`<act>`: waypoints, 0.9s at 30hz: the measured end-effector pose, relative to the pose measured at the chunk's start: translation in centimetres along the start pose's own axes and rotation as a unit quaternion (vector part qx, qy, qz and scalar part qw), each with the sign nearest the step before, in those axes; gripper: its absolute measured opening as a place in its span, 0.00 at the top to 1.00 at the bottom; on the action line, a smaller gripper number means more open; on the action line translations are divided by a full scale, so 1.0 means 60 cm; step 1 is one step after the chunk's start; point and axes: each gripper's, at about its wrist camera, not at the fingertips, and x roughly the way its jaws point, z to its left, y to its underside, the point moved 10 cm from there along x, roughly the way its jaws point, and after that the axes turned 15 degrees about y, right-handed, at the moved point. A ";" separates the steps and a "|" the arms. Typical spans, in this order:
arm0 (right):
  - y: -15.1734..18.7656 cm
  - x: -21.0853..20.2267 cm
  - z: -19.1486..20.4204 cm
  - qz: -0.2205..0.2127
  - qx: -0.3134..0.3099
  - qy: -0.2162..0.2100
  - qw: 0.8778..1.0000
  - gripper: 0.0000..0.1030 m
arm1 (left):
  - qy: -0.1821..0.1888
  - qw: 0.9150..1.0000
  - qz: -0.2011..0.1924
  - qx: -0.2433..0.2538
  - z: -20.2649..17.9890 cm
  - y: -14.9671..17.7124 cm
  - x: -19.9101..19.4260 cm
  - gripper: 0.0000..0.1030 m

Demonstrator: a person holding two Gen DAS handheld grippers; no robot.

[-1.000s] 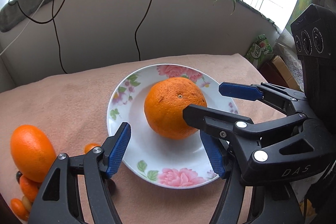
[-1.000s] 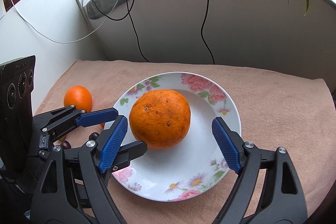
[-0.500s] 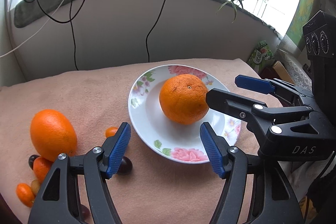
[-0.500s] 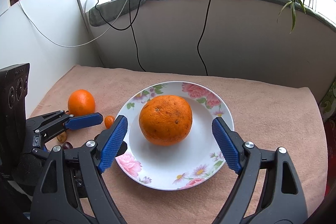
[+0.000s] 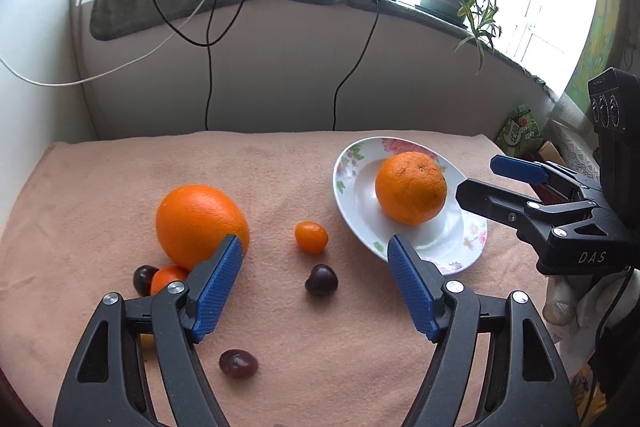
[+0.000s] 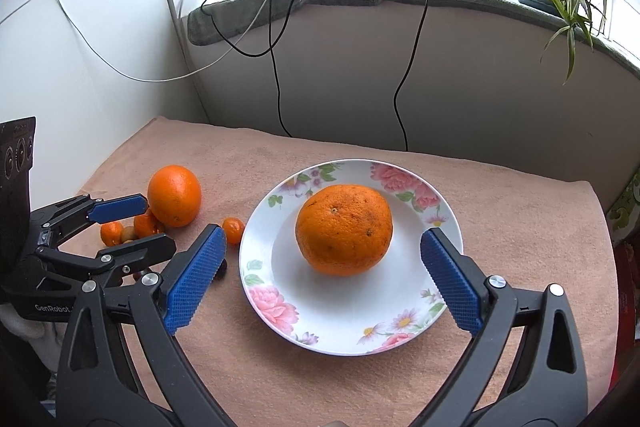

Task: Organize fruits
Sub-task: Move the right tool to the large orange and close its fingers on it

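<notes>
Jaws of both the left gripper [image 5: 314,291] and right gripper [image 6: 322,277] have just widened, empty, near the floral plate [image 6: 276,291] holding an orange [image 6: 344,229].

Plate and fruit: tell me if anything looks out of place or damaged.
Only one orange sits on the plate; its rind is speckled with dark spots. The other orange, a kumquat and two dark fruits lie scattered on the cloth. Nothing is spilled or broken.
</notes>
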 end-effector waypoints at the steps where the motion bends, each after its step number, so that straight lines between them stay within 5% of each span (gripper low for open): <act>1: -0.001 -0.001 0.005 -0.001 -0.001 -0.005 1.000 0.03 | -0.004 1.000 -0.002 -0.005 0.010 0.001 -0.006 0.27; 11: -0.011 0.009 0.060 0.003 -0.022 -0.036 0.999 0.03 | -0.027 0.998 -0.012 -0.048 0.082 0.013 -0.041 0.27; 27: -0.019 0.069 0.155 0.069 -0.012 -0.116 0.991 0.03 | -0.007 0.997 -0.010 -0.079 0.128 0.025 -0.038 0.27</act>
